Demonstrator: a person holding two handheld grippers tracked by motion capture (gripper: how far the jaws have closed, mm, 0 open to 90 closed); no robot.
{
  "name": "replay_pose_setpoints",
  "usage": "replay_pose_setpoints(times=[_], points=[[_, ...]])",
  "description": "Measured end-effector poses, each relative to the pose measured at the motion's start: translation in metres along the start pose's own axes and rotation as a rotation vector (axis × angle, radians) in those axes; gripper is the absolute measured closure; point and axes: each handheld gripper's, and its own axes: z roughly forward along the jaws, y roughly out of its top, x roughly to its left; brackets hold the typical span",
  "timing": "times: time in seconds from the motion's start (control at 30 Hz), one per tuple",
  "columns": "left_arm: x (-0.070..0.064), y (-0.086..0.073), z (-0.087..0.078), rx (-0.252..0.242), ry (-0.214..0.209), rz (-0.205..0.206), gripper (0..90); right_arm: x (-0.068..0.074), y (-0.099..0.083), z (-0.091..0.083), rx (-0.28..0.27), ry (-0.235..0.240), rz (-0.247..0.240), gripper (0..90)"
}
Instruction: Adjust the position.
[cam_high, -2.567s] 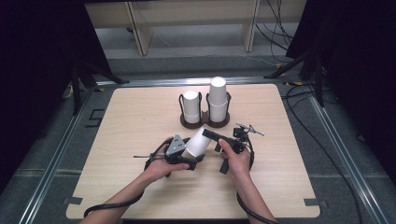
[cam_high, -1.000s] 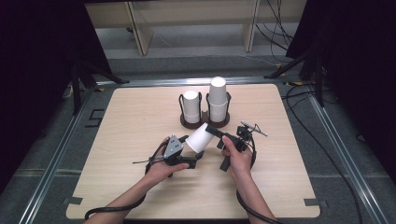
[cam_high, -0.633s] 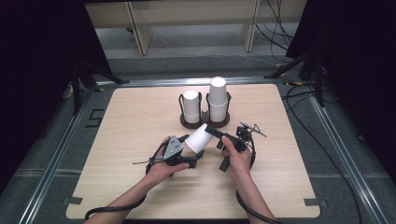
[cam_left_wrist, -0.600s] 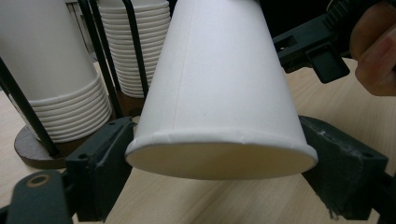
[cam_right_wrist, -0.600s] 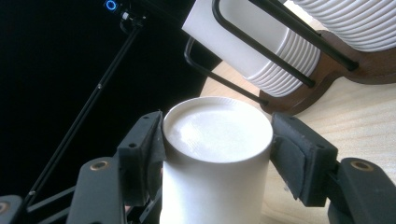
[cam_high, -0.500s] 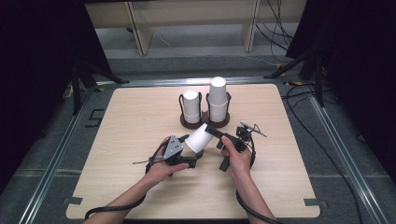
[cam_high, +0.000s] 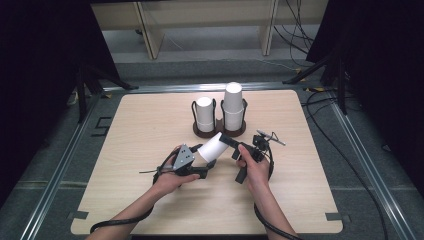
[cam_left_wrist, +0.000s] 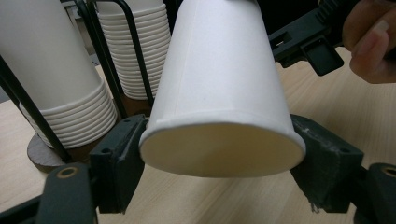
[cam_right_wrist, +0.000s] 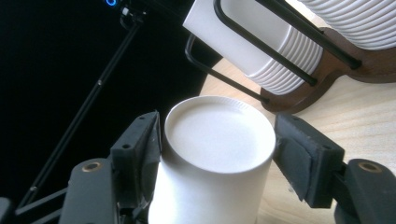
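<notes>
The wooden table (cam_high: 150, 130) is carrying a two-post cup rack (cam_high: 220, 131) with two stacks of paper cups (cam_high: 233, 102). In front of it, a single white paper cup (cam_high: 212, 147) is being held off the table, tilted, between both grippers. The left gripper (cam_left_wrist: 219, 154) is pinching its wide rim end; the right gripper (cam_right_wrist: 217, 158) is bracketing its closed base, one pad touching, the other with a slight gap. The cup is judged light, thin-walled, easily crushed; it is best taken at the stiffer rolled rim or base.
</notes>
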Motion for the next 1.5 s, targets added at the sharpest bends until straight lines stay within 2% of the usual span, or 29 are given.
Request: replay_pose_setpoints(times=[0.03,0.07,0.1,0.13,0.23,0.27,0.37,0.4,0.43,0.47,0.5,0.57,0.6,0.63,0.7,0.77,0.8,1.0,1.07,1.1,1.17,1.2,1.27,1.3,1.33,1.37,1.4,1.47,1.5], points=[[0.000,0.000,0.000,0.005,-0.005,0.008,24.1,-0.005,0.001,0.001,-0.024,-0.004,-0.093,33.3],[0.000,0.000,-0.001,0.004,-0.008,0.008,24.5,-0.006,0.001,0.002,-0.019,-0.001,-0.103,33.0],[0.000,0.000,-0.001,0.004,-0.008,0.008,24.7,-0.004,0.000,0.002,-0.015,0.002,-0.086,32.8],[0.000,0.000,-0.001,0.008,-0.009,0.013,25.0,-0.008,0.001,0.003,-0.019,0.013,-0.139,32.2],[0.000,0.000,0.000,-0.005,-0.015,0.003,25.4,-0.005,0.001,0.002,-0.013,-0.006,-0.144,30.0],[0.000,0.001,-0.002,0.011,-0.015,0.006,25.6,-0.003,0.000,0.002,-0.006,-0.014,-0.142,27.1],[0.000,0.002,-0.002,0.012,-0.018,0.006,26.3,-0.002,0.000,0.002,-0.010,-0.010,-0.140,24.9],[0.001,0.003,-0.003,0.022,-0.024,0.010,26.5,-0.002,0.001,0.002,-0.012,-0.036,-0.209,22.7],[0.001,0.003,-0.003,0.023,-0.025,0.015,26.7,0.000,0.000,0.002,-0.011,-0.032,-0.190,22.0],[0.001,0.003,-0.004,0.024,-0.027,0.023,26.8,-0.001,0.001,0.001,-0.014,-0.049,-0.231,21.2],[0.002,0.004,-0.005,0.047,-0.033,0.033,26.9,-0.003,0.001,0.001,-0.011,-0.056,-0.270,20.6],[0.002,0.004,-0.006,0.048,-0.033,0.042,27.2,-0.001,0.001,0.001,-0.012,-0.049,-0.282,20.0],[0.002,0.005,-0.006,0.049,-0.034,0.046,27.2,-0.001,0.001,0.000,-0.007,-0.056,-0.315,18.8],[0.003,0.006,-0.008,0.049,-0.036,0.052,27.5,0.003,0.001,0.000,0.011,-0.060,-0.320,18.7],[0.004,0.007,-0.008,0.039,-0.038,0.049,28.0,0.002,0.001,0.000,0.007,-0.063,-0.339,18.2],[0.005,0.008,-0.011,0.052,-0.037,0.057,28.6,0.003,0.001,0.000,0.009,-0.064,-0.330,17.7],[0.005,0.009,-0.011,0.052,-0.038,0.055,28.9,0.002,0.001,0.000,0.003,-0.066,-0.348,17.6],[0.008,0.010,-0.013,0.064,-0.045,0.062,30.1,0.004,0.001,-0.001,0.003,-0.081,-0.345,16.8],[0.008,0.011,-0.013,0.073,-0.049,0.071,30.3,0.005,0.002,-0.002,0.006,-0.097,-0.350,16.2],[0.008,0.011,-0.013,0.073,-0.049,0.071,30.3,0.005,0.002,-0.003,0.007,-0.089,-0.362,16.2],[0.009,0.011,-0.013,0.085,-0.058,0.084,30.3,0.005,0.002,-0.003,0.006,-0.101,-0.373,16.1],[0.010,0.012,-0.014,0.105,-0.065,0.104,30.3,0.006,0.002,-0.004,0.002,-0.103,-0.389,16.1],[0.013,0.015,-0.015,0.133,-0.082,0.130,30.4,0.006,0.002,-0.006,0.007,-0.134,-0.421,16.2],[0.013,0.015,-0.015,0.133,-0.082,0.130,30.4,0.006,0.002,-0.006,0.007,-0.134,-0.421,16.2],[0.015,0.017,-0.015,0.153,-0.091,0.144,30.6,0.008,0.002,-0.008,0.006,-0.146,-0.457,16.3],[0.015,0.017,-0.015,0.153,-0.091,0.144,30.6,0.008,0.002,-0.008,0.007,-0.139,-0.479,16.8],[0.017,0.019,-0.016,0.173,-0.095,0.158,30.7,0.011,0.001,-0.010,0.017,-0.155,-0.473,18.0],[0.020,0.021,-0.017,0.186,-0.097,0.167,30.7,0.009,0.002,-0.011,0.005,-0.157,-0.553,19.4],[0.022,0.022,-0.017,0.196,-0.099,0.173,30.8,0.009,0.002,-0.011,0.008,-0.182,-0.587,20.0]])
